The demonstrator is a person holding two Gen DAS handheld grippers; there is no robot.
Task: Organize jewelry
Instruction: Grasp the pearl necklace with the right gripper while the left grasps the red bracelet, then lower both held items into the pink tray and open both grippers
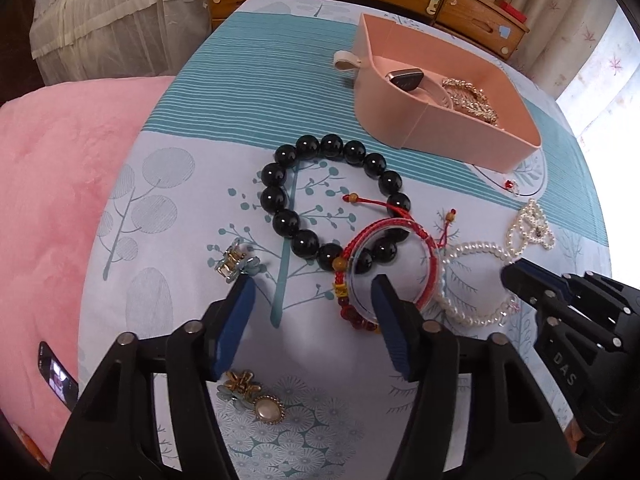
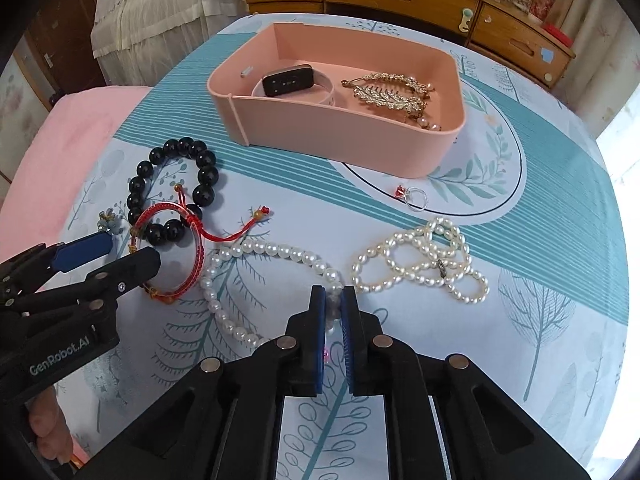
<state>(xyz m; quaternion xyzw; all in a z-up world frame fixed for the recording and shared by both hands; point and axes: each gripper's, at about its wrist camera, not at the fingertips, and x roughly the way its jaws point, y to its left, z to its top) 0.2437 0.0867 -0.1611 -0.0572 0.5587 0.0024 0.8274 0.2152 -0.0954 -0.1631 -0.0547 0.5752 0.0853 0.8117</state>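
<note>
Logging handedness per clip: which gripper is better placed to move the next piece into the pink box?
Right. Its jaws are already closed on the pearl bracelet, with the pink box ahead. The left gripper is open, holding nothing.

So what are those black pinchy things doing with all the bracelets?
A person is tidying jewelry into the pink box. The right gripper is pinched shut on the pearl bracelet on the table. The left gripper is open, over the red bracelet. A watch and gold hair clips already lie inside the box.
</note>
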